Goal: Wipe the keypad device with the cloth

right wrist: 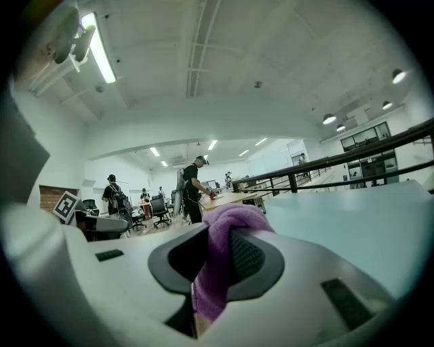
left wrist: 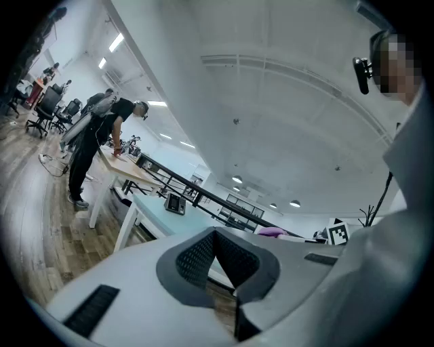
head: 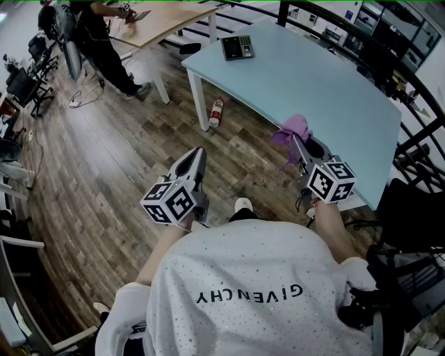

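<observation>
The dark keypad device (head: 238, 47) lies near the far left corner of the pale blue table (head: 327, 90); in the left gripper view it is a small dark block (left wrist: 175, 203) far off. My right gripper (head: 295, 141) hangs over the table's near edge, shut on a purple cloth (head: 293, 129) that bunches out between its jaws (right wrist: 218, 261). My left gripper (head: 199, 154) is held over the wood floor, left of the table, its jaws shut with nothing between them (left wrist: 215, 238). Both grippers are far from the keypad.
A bottle (head: 216, 111) lies on the floor by the table's white leg (head: 198, 99). A person (head: 104, 38) stands at a wooden table (head: 163, 17) at the back left. A black railing (head: 410, 83) runs behind the blue table. Office chairs (head: 31, 66) stand at far left.
</observation>
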### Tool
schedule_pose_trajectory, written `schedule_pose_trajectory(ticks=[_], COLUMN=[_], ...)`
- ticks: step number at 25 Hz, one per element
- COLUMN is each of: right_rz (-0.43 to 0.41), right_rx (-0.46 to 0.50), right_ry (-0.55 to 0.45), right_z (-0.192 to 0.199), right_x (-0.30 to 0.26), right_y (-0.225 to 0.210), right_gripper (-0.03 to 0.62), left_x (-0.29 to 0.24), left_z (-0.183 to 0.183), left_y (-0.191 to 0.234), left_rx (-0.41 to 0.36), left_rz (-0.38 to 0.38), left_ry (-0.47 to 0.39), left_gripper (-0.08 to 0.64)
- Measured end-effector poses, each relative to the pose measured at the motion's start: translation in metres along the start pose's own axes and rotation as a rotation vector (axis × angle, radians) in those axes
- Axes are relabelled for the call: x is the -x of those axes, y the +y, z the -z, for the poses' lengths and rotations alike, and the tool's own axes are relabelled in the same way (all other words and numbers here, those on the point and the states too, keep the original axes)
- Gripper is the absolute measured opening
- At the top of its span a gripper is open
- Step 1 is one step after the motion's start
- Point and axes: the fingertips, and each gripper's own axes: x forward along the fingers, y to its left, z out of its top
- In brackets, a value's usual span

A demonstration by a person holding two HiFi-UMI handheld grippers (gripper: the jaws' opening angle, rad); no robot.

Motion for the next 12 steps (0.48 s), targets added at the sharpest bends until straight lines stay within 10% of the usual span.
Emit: schedule_pose_trajectory(ticks=[12], right_rz=[-0.039], right_rx=[0.031], right_ry=[0.031], right_z=[-0.001], right_x=[-0.013], right_y=[-0.027], right_gripper=[0.067], left_x=[-0.028], left_z=[-0.001], left_y=[-0.007], left_rx=[0.017], left_rz=[-0.018], left_ry=[-0.034], left_gripper=[0.002])
